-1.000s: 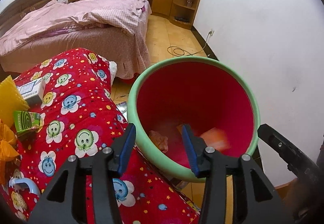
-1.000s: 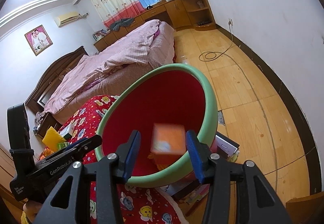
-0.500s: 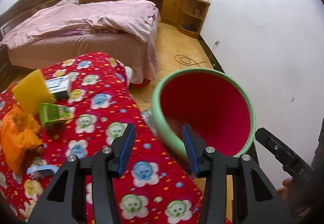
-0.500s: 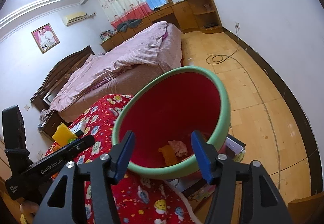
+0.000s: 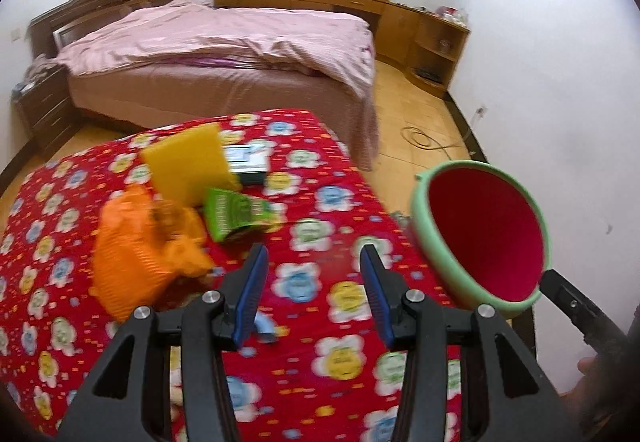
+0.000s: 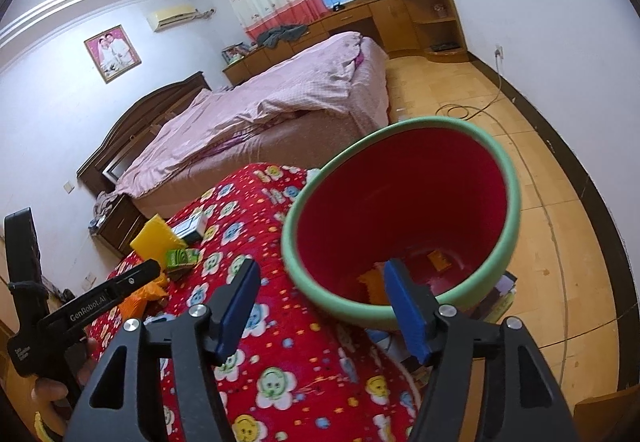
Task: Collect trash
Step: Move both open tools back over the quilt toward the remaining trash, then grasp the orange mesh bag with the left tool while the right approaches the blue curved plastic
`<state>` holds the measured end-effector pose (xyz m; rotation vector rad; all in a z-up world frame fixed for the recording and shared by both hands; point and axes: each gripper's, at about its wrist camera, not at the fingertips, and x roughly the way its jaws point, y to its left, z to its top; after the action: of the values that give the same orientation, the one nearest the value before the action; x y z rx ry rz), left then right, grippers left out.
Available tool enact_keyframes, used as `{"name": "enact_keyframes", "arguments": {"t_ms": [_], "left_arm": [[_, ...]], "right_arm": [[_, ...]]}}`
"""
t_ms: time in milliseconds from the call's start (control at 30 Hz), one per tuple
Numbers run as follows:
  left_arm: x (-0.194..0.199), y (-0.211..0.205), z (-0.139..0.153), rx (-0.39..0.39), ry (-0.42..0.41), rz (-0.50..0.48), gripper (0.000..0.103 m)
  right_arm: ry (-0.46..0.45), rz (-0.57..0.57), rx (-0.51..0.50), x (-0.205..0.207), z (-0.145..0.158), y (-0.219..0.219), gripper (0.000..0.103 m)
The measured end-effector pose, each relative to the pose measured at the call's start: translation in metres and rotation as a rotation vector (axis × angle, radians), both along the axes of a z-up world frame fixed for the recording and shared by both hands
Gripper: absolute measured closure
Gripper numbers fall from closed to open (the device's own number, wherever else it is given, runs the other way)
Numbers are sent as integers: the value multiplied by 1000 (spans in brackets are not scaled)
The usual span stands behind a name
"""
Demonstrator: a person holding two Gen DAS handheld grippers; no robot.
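While one bin (image 6: 404, 226) sat beside the quilt (image 5: 312, 282), about four scraps lay on it: yellow bag (image 5: 186, 166), orange bag (image 5: 136, 254), green box (image 5: 236, 212), white box (image 5: 246, 162). Left gripper (image 5: 314, 294) hung half open and empty; right gripper (image 6: 320, 306), jaws opening, held nothing.

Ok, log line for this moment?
left gripper: open, empty | right gripper: opening, empty | bin: holds trash | quilt: trash left

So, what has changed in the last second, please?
The right tongs let go of the orange box; it now lies in the red bin, and their jaws are opening. The left tongs swung away from the bin toward the table trash. The trash there stayed put.
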<state>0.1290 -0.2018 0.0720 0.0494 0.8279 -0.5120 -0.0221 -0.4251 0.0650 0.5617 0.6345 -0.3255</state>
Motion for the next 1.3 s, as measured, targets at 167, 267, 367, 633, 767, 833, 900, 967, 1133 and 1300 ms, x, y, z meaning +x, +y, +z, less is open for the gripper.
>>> {"name": "enact_keyframes", "arguments": {"t_ms": [167,267,367,633,767,833,900,967,1133,1300], "left_arm": [[15,34,-5,18,2,69,55],[25,52,-12,30,13,108,55],[36,70,-21,42,32,150,55],[61,105,-41,64,73,236,55],[70,113,-52,66,104,258,55],[74,115,-57,53,120,257,54],[74,115,-60,53,124,258,50],[73,114,-62,50,126,259,48],[70,111,-66,37,132,243,49],[64,114,-64,0,134,226,78]], "right_arm": [[19,34,3,14,-2,17,35],[30,51,-1,22,-3,27,34],[41,65,-1,30,-5,35,34],[80,90,6,47,-15,50,30],[100,98,11,50,-21,53,30],[108,103,13,53,-23,54,30],[115,107,12,55,-25,55,30],[119,110,12,57,-26,56,30],[126,123,14,61,-27,61,30],[129,146,9,65,-27,69,30]]}}
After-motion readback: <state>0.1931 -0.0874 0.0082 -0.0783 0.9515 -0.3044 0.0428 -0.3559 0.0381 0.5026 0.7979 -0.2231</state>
